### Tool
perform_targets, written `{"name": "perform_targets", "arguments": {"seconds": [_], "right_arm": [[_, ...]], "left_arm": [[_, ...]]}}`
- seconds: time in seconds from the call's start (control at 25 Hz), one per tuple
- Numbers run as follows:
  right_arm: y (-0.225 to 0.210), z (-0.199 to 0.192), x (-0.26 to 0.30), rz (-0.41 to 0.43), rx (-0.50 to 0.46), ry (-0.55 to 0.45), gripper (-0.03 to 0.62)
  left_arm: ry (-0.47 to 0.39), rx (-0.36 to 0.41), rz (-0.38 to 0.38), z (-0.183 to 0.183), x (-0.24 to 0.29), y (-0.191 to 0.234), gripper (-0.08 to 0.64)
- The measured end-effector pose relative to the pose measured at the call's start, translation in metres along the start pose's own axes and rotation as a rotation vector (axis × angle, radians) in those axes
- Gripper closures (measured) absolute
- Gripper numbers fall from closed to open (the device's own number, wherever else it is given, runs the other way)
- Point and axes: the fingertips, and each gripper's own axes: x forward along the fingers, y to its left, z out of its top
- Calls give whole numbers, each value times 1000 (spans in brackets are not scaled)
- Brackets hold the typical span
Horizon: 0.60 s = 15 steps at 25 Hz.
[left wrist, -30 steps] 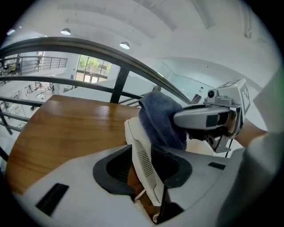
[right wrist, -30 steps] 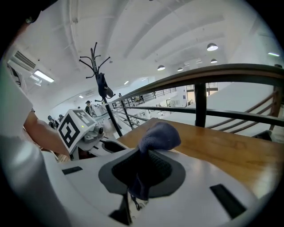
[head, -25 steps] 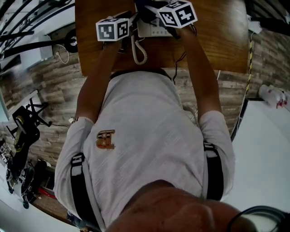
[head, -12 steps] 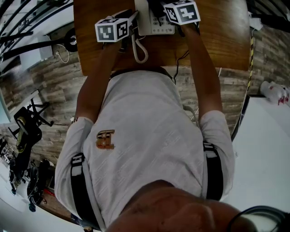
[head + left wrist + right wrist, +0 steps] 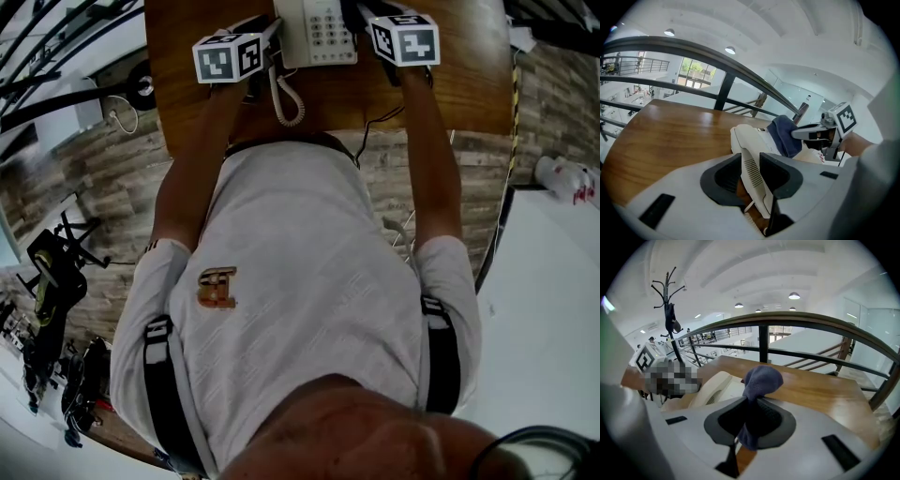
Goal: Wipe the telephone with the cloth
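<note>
A white telephone (image 5: 319,33) sits on the wooden table (image 5: 459,84) at the top of the head view, its keypad uncovered. My left gripper (image 5: 750,161) is shut on the phone's handset (image 5: 746,143), which stands on edge between the jaws at the phone's left side. My right gripper (image 5: 749,420) is shut on a dark blue cloth (image 5: 761,379) bunched above its jaws, just right of the phone body (image 5: 712,389). The left gripper view shows the cloth (image 5: 784,135) against the phone's far side. Both marker cubes (image 5: 230,58) (image 5: 405,39) flank the phone.
A coiled cord (image 5: 286,103) trails from the phone toward the table's near edge, and a thin dark cable (image 5: 375,122) hangs over that edge. A metal railing (image 5: 761,338) runs behind the table. A coat rack (image 5: 670,296) stands at the far left.
My right gripper with the cloth has slid rightward off the keypad to the phone's right side, uncovering the keys. The left gripper has stayed on the handset.
</note>
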Motion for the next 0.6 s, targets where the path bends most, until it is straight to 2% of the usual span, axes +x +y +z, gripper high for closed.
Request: {"name": "perform_targets", "arguments": {"seconds": [0.12,0.28,0.44,0.6], "right_arm": [[27,11,-15,72,7,-65,532],[77,28,-25,210,51,-131,532],[114,24,-16,309,96,-120,532],[126,5,0,325,107,-68,532]], "left_arm": [[-6,12,8,2,-1,0,433],[-4,12,-2,1,-2,0,433],[-8,12,-3,2,-3,0,433],[-4,5,-15,-1,-2,-1,433]]}}
